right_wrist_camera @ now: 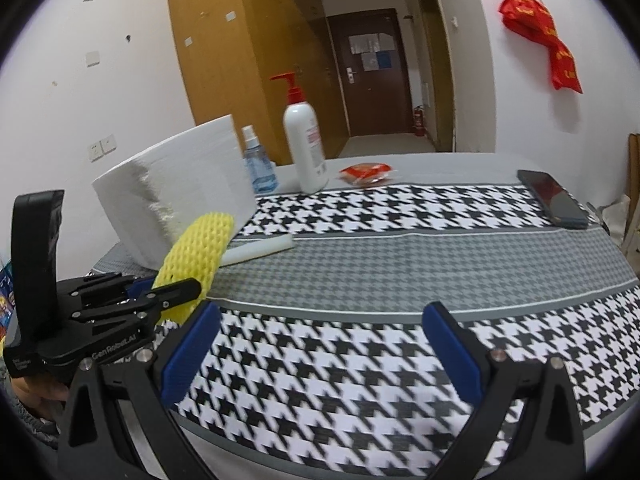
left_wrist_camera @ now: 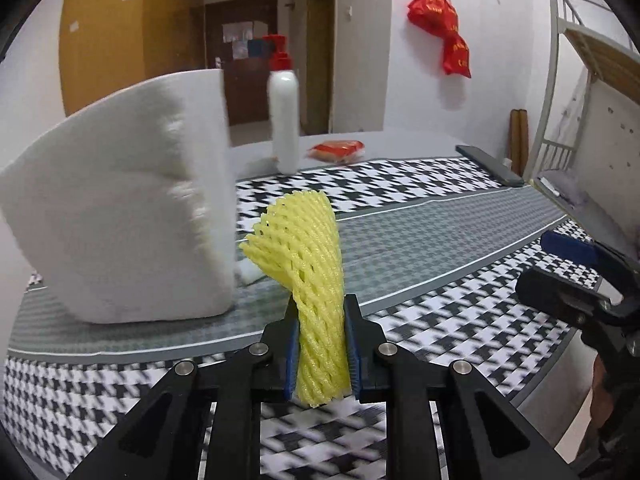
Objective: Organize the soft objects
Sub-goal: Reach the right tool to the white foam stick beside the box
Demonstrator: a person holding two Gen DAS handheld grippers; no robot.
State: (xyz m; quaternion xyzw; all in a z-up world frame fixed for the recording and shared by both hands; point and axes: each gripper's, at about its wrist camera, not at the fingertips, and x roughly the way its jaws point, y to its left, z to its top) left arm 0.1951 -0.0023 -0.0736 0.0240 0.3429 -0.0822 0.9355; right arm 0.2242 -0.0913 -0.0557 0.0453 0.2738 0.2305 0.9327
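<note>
The left gripper point(left_wrist_camera: 320, 312) is clenched on a yellow foam net sleeve point(left_wrist_camera: 310, 264); the blue pads press its lower part flat, and its open lattice mesh fans upward above the fingertips, clear of the tablecloth point(left_wrist_camera: 420, 240). The right gripper point(right_wrist_camera: 320, 320) stands released, blue pads wide apart with nothing between them; only houndstooth cloth shows in the gap. The tablecloth is woven fabric in bold black-and-white houndstooth with a finer grey band across the middle; the near pattern is motion-blurred. Just behind the sleeve stands a white foam block point(left_wrist_camera: 120, 208), upright, with a rough torn face; it hides most of a small white foam strip point(right_wrist_camera: 260, 254) lying on the grey band. Behind the block stand a clear blue spray bottle point(right_wrist_camera: 258, 168), hidden in the left view, and a smooth white pump bottle point(right_wrist_camera: 306, 148) with a red pump head; beside it lies a crinkled red packet point(right_wrist_camera: 366, 172), print illegible. A dark phone point(right_wrist_camera: 554, 198) lies flat at the far right edge.
</note>
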